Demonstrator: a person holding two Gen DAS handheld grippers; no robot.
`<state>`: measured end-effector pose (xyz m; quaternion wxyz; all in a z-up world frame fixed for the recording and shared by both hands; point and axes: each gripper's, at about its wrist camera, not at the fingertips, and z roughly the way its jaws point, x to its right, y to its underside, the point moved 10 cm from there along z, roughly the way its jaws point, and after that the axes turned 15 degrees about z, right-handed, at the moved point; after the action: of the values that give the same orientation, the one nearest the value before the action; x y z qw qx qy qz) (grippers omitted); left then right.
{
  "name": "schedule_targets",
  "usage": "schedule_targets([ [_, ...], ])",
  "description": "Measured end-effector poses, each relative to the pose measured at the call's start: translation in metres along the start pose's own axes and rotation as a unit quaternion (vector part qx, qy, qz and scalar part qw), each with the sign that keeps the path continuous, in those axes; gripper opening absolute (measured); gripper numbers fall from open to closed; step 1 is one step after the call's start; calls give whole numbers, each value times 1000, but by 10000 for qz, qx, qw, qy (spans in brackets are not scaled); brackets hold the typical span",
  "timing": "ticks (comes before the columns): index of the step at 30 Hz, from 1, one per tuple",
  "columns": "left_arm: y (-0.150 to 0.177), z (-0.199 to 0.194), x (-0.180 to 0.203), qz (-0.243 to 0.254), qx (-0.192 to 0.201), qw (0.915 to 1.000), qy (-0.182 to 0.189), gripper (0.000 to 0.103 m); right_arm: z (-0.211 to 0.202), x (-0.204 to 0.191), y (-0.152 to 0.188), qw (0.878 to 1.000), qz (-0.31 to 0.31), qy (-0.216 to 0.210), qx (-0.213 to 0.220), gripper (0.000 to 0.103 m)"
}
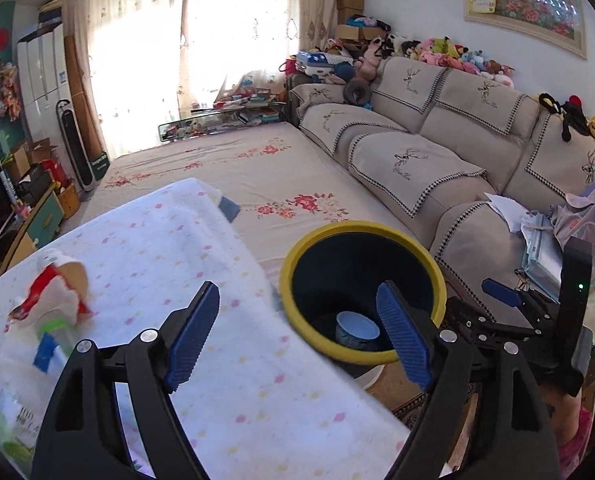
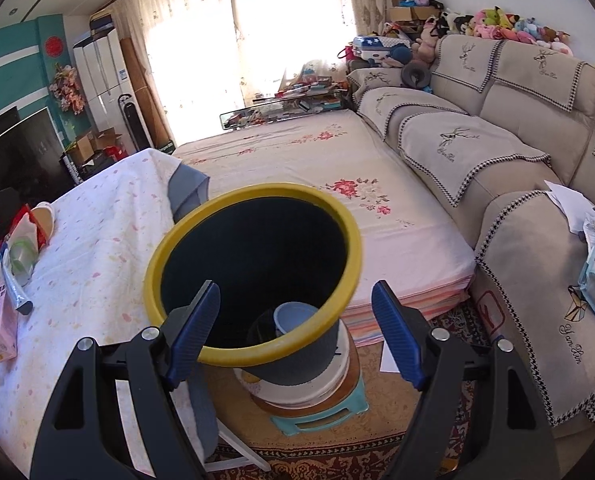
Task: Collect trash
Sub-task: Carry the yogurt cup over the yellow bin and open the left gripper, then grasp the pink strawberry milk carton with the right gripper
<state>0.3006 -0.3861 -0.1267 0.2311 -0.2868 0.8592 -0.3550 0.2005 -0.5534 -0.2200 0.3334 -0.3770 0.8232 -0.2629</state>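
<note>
Both the left gripper (image 1: 297,336) and the right gripper (image 2: 295,334) hang spread and empty; the yellow-rimmed bin (image 2: 253,280) perches on stacked stools, so a bump could topple it.

Blown-out window (image 1: 201,52) glare, fisheye warp

Both views look forward and downward along a pair of blue-padded fingers, and both are best placed by the yellow-rimmed bin (image 1: 363,292).

The left wrist view sits over the cloth-covered table (image 1: 201,264), left of the bin, and looks across its rim towards the sofa (image 1: 417,160) and curtained window (image 1: 201,48). At its right edge it catches what seems to be the other gripper, just beside the bin.

The right wrist view hangs closer, almost over the bin (image 2: 253,276), seeing deep inside it and down to the stool (image 2: 321,412) beneath.

Both share bin, table, bedspread, sofa and window.
</note>
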Motion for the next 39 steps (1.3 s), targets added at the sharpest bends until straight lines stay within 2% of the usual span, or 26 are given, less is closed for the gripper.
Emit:
schedule_targets([
  [4,41,-48,-51,-380,77,9977,-562,84,-2,-43,7,9989,-269,-375,-123,74],
  [7,81,-81,-90,-748,41,9916,-1056,85,-8,-83,16,9957,-523,-726,-224,74],
  [11,138,-114,-134,-1242,-162,9822,-1398,85,-14,-139,35,9870,-942,-1212,-467,74],
  [15,181,-144,-165,-1503,-273,9728,-1742,85,-22,-193,63,9742,-1296,-1668,-790,74],
  [21,209,-179,-184,-1649,-149,9642,-2071,85,-47,-268,114,9450,-1859,-2388,-1237,74],
  [25,219,-191,-185,-1720,-78,9630,-2073,86,-53,-297,142,9335,-2127,-2532,-1388,74],
  [36,228,-193,-170,-1816,-101,9631,-1983,86,-20,-310,170,9332,-2066,-2273,-1864,73],
  [37,227,-192,-170,-1821,-102,9630,-1983,86,-17,-310,171,9321,-2042,-2294,-1920,70],
  [39,228,-191,-169,-1825,-105,9627,-1994,86,-15,-310,172,9314,-1969,-2324,-1995,52],
])
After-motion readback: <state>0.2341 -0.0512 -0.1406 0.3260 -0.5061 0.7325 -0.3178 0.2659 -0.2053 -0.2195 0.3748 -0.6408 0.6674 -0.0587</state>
